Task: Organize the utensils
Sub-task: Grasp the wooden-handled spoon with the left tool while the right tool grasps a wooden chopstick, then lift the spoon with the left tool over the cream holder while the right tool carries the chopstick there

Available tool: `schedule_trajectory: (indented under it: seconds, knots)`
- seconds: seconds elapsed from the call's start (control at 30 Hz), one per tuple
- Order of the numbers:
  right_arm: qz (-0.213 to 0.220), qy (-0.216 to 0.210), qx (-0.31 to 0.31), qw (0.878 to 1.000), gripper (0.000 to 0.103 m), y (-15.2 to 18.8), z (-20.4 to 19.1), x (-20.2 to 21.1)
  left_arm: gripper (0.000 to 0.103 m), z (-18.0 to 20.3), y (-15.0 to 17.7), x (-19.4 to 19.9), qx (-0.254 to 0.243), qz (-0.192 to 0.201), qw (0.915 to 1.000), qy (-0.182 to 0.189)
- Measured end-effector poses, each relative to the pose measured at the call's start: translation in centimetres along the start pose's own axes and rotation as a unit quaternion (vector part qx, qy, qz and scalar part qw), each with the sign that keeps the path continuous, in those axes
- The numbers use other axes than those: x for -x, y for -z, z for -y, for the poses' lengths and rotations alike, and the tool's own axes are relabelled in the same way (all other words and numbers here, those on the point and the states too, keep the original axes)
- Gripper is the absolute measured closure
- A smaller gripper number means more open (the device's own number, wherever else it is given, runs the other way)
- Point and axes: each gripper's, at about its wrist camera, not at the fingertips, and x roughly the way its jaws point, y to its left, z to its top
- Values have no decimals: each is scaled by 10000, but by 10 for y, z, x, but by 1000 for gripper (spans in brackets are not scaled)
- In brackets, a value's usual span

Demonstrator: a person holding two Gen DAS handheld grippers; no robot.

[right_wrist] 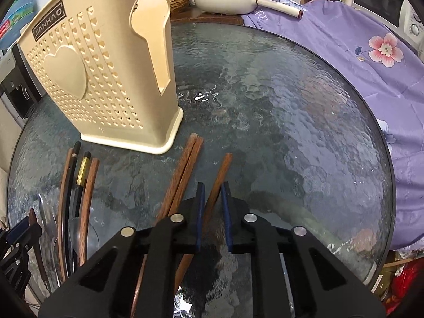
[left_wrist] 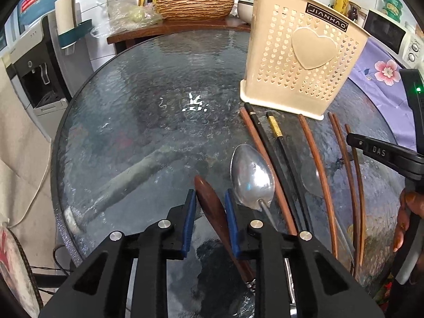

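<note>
A cream perforated utensil holder (left_wrist: 299,61) stands on the round glass table (left_wrist: 148,111); it also shows in the right wrist view (right_wrist: 106,79). My left gripper (left_wrist: 210,196) is open around a dark wooden spoon (left_wrist: 212,206), its pads on either side. A metal spoon (left_wrist: 251,177) lies just right of it. Several brown and black chopsticks (left_wrist: 315,164) lie in a row in front of the holder. My right gripper (right_wrist: 213,188) is open around a single brown chopstick (right_wrist: 217,185). A pair of brown chopsticks (right_wrist: 182,175) lies just to its left.
A purple floral cloth (right_wrist: 357,53) covers the right side beyond the table. A white pan (right_wrist: 225,0) and a woven basket (left_wrist: 193,5) sit behind the table. A water dispenser (left_wrist: 34,66) stands at the left. The right gripper (left_wrist: 384,156) shows in the left wrist view.
</note>
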Motion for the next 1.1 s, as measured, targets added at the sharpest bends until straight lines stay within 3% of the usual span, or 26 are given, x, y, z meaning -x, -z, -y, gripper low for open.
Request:
schedule_trajectory:
  seconds: [0.27, 0.4, 0.53, 0.7, 1.1]
  knots:
    - [42, -159, -114, 9998, 95, -8, 6, -5, 84, -2, -7, -4, 105, -13, 9997, 239]
    - [36, -440, -245, 9987, 96, -11, 14, -7, 86, -7, -10, -6, 219, -50, 9986, 470]
    - [225, -596, -238, 9977, 96, -11, 18, 2, 87, -7, -13, 2, 201, 111, 9984, 522]
    - [365, -1115, -478, 9919, 96, -12, 28, 16, 88, -8, -20, 16, 175, 343, 9979, 525]
    - [1127, -1497, -275, 9819, 96, -9, 29, 69, 88, -7, -26, 42, 122, 672, 9954, 677]
